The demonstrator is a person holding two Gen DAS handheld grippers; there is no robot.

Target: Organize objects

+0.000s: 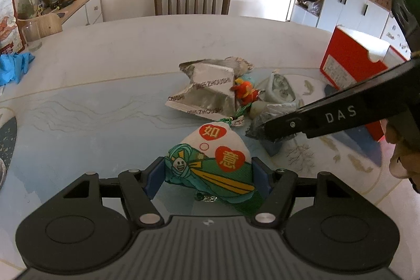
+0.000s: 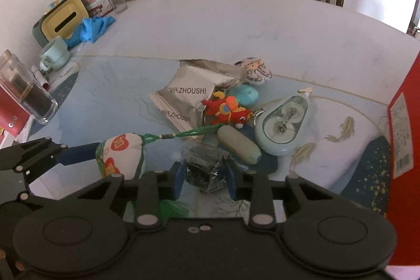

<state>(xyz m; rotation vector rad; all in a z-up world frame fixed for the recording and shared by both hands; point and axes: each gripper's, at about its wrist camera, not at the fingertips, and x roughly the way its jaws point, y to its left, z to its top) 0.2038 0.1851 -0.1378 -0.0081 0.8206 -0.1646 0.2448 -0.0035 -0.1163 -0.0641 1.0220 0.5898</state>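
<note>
Both jaws are clamped: we find the left gripper [image 1: 208, 175] holding a stuffed sachet [image 1: 219, 162] printed with red hearts, and the right gripper [image 2: 203, 175] holding a dark crinkled packet [image 2: 206, 172], both near the tabletop's [image 2: 236, 25] middle. Its far half lies open. Silver wrappers [image 2: 183, 93], a red plush toy [image 2: 227, 109], a correction tape [image 2: 284, 126] and a red box [image 1: 351, 62] crowd just beyond.
</note>
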